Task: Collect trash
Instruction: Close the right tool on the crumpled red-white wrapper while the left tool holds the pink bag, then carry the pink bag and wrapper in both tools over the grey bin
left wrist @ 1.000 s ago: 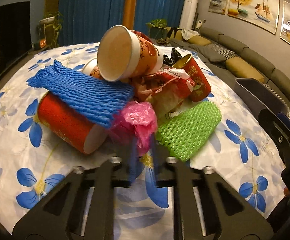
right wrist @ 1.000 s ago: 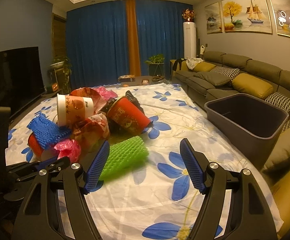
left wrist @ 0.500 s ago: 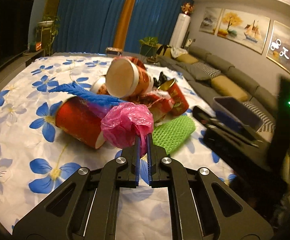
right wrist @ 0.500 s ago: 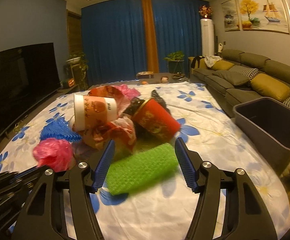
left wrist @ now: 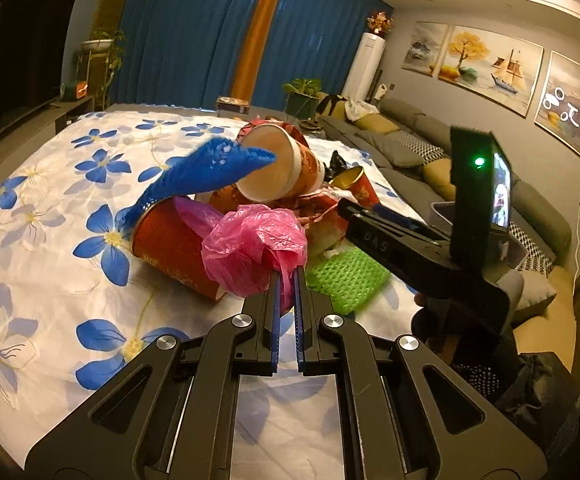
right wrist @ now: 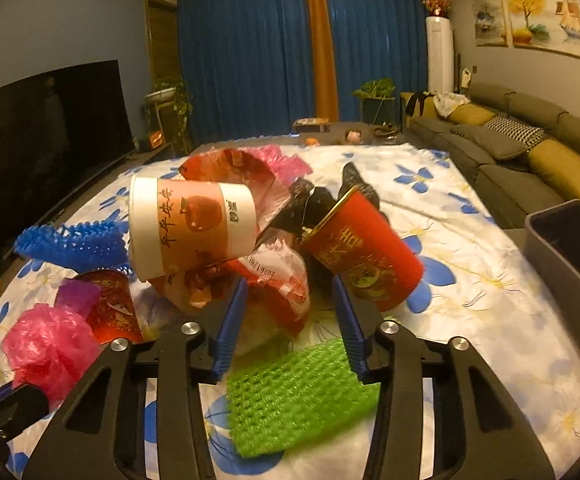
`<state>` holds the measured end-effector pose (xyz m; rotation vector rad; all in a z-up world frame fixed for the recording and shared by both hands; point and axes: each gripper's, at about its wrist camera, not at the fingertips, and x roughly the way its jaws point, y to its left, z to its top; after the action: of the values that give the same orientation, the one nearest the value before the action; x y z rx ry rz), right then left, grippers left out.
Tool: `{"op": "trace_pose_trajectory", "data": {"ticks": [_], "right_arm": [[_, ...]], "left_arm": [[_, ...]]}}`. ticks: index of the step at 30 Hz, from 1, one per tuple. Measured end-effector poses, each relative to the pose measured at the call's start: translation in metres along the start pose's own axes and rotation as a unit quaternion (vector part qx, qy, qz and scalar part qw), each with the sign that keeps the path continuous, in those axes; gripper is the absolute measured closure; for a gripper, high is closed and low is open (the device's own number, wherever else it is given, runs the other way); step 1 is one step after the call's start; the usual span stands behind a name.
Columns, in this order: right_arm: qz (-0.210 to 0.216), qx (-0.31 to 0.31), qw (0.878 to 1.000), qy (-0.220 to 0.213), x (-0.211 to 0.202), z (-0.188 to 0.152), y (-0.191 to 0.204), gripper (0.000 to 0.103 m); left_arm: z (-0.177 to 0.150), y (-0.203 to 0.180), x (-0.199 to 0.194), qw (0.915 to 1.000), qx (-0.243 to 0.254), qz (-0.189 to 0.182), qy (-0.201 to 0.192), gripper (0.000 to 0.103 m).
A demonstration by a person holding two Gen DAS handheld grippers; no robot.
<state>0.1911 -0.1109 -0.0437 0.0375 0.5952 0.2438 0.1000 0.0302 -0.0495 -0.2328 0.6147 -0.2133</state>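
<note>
A trash pile lies on the flowered tablecloth (left wrist: 42, 216): paper cups, red wrappers, blue foam net (left wrist: 206, 168), green foam net (right wrist: 297, 392). My left gripper (left wrist: 286, 280) is shut on a crumpled pink plastic bag (left wrist: 254, 252) and holds it lifted in front of the pile; the bag also shows at the lower left of the right wrist view (right wrist: 46, 344). My right gripper (right wrist: 290, 312) is open, its fingers either side of a red wrapper (right wrist: 278, 292), above the green net. A white and orange cup (right wrist: 190, 228) and a red cup (right wrist: 361, 256) lie just beyond it.
A grey bin (right wrist: 573, 256) stands at the table's right edge, next to a sofa (right wrist: 529, 144). A television (right wrist: 42, 128) is on the left. The right gripper's body (left wrist: 429, 248) crosses the right side of the left wrist view.
My left gripper has shut on the pink bag and lifted it off the table. My right gripper has moved forward over the green net toward the pile, and the blue net has tipped up.
</note>
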Motion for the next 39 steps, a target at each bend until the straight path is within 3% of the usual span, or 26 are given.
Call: {"op": "trace_pose_trajectory", "data": {"ticks": [2,4,9,21,39], "right_arm": [[0.012,-0.001,1.000,0.010,0.006,-0.001,0.001,0.072],[0.018,-0.003,1.000,0.016,0.009,-0.002,0.003,0.089],[0.034,-0.009,0.999,-0.002,-0.004,-0.005,0.005,0.095],[0.007,-0.006,0.997,-0.072,-0.093,-0.025,-0.018,0.097],[-0.009,0.021,0.994,-0.107,-0.152,-0.049,-0.045,0.097]], "left_arm": [[0.000,0.000,0.001,1.0000,-0.001,0.000,0.001,0.098],[0.000,0.002,0.002,1.0000,-0.002,0.000,0.003,0.098],[0.000,0.001,0.000,1.0000,-0.003,0.000,0.002,0.098],[0.000,-0.012,-0.011,0.9999,0.007,-0.003,-0.011,0.098],[-0.008,-0.053,-0.017,0.9988,0.043,-0.019,-0.018,0.098]]}}
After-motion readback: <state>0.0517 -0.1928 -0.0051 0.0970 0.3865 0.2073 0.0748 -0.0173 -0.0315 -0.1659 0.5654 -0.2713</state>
